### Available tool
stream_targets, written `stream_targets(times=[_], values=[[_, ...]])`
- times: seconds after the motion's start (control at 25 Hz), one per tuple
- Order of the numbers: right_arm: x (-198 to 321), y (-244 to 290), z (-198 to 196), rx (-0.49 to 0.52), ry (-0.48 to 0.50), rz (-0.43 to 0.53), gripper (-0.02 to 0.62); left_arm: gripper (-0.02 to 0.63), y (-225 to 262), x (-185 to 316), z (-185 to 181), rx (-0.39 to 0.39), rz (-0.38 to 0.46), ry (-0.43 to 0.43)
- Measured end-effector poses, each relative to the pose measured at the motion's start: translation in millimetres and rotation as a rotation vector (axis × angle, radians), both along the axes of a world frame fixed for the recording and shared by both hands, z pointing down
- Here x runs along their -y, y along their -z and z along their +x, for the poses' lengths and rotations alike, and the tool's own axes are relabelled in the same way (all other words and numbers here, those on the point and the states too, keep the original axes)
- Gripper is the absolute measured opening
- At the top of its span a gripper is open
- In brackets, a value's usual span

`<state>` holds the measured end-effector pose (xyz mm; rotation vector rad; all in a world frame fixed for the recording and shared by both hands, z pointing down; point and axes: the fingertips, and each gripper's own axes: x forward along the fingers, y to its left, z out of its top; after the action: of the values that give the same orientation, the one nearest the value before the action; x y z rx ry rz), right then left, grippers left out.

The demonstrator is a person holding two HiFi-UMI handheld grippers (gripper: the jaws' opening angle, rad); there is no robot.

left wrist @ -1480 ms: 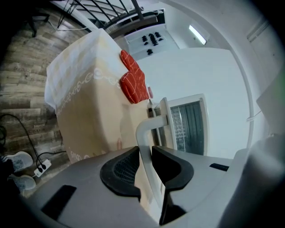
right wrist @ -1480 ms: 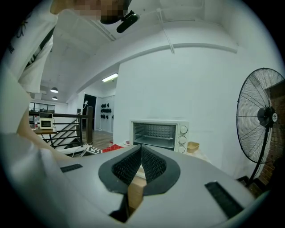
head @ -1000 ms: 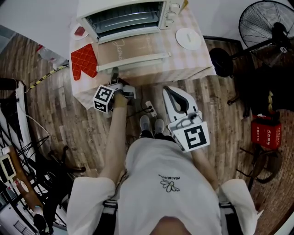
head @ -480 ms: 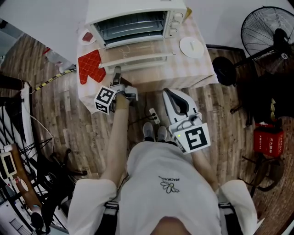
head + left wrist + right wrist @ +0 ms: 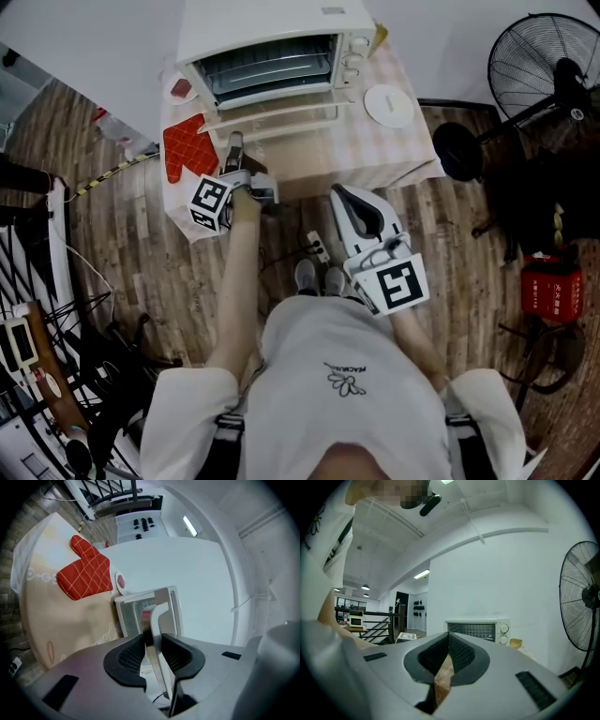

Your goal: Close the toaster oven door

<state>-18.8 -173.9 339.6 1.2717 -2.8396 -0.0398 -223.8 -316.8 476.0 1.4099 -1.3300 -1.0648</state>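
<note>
The white toaster oven (image 5: 272, 37) stands at the back of the table, also seen in the right gripper view as the oven (image 5: 477, 630). Its door hangs part-way up, about half raised. My left gripper (image 5: 234, 142) is at the left end of the door handle (image 5: 277, 116). In the left gripper view the pale handle (image 5: 159, 616) runs between the pads of the left gripper (image 5: 154, 639), which grip it; the jaws have just been opening slightly. My right gripper (image 5: 347, 194) hovers level in front of the table, and its jaws (image 5: 449, 641) are shut on nothing.
A red oven mitt (image 5: 190, 148) lies left of the door, with a small dish (image 5: 181, 89) behind it. A white plate (image 5: 386, 105) sits right of the oven on the checked tablecloth (image 5: 398, 155). A standing fan (image 5: 539, 66) and a red box (image 5: 551, 291) are at the right.
The oven door has swung up from lying flat to about half raised. My left gripper has risen with the handle. The right gripper has stayed put.
</note>
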Motion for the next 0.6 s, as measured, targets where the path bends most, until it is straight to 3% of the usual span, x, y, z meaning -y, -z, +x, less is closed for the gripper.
stream_targets(times=[0.6], values=[[5, 7, 1, 0.025, -0.009, 0.016, 0.011, 0.118, 27, 25, -5, -0.045, 0.050, -0.006]])
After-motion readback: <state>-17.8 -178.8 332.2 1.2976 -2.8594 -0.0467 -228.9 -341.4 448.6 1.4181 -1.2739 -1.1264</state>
